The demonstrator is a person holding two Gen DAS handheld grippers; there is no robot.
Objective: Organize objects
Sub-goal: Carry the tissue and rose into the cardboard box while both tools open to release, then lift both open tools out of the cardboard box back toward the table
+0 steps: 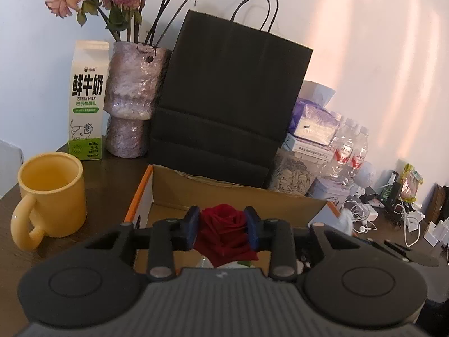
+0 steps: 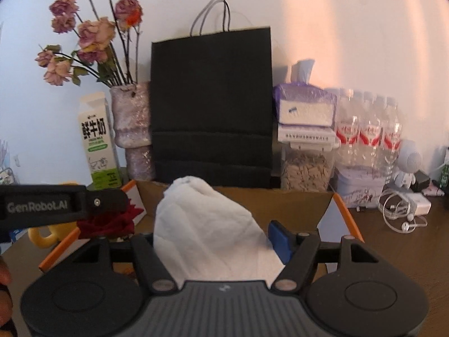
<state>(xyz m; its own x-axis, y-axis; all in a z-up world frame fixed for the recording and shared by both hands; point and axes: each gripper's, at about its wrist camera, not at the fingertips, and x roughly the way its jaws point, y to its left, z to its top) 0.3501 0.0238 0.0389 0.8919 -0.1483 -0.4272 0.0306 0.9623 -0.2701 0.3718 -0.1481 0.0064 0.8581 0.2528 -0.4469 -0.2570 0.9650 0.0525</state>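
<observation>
The left gripper (image 1: 224,229) holds a dark red rose (image 1: 223,231) between its blue pads, which press on either side of the bloom, above the open cardboard box (image 1: 238,193) with orange edges. In the right wrist view the same rose (image 2: 108,223) shows at the left, under the left gripper's black finger marked GenRobot.AI. The right gripper (image 2: 216,241) has a crumpled white cloth (image 2: 207,224) between its fingers; the blue pad (image 2: 279,241) on the right side lies against the cloth, while the other pad is hidden behind it, so whether the cloth is truly clamped cannot be told. The cloth also hangs over the box, near its front. On the dark wooden table (image 1: 112,174) a yellow mug (image 1: 49,196) stands just left of the box. Behind the box a black paper bag (image 1: 233,98) stands upright against the wall, with a vase of dried roses (image 1: 132,98) and a milk carton (image 1: 87,101) to its left. To the right sit a seed jar (image 2: 306,168) and water bottles (image 2: 367,132).
</observation>
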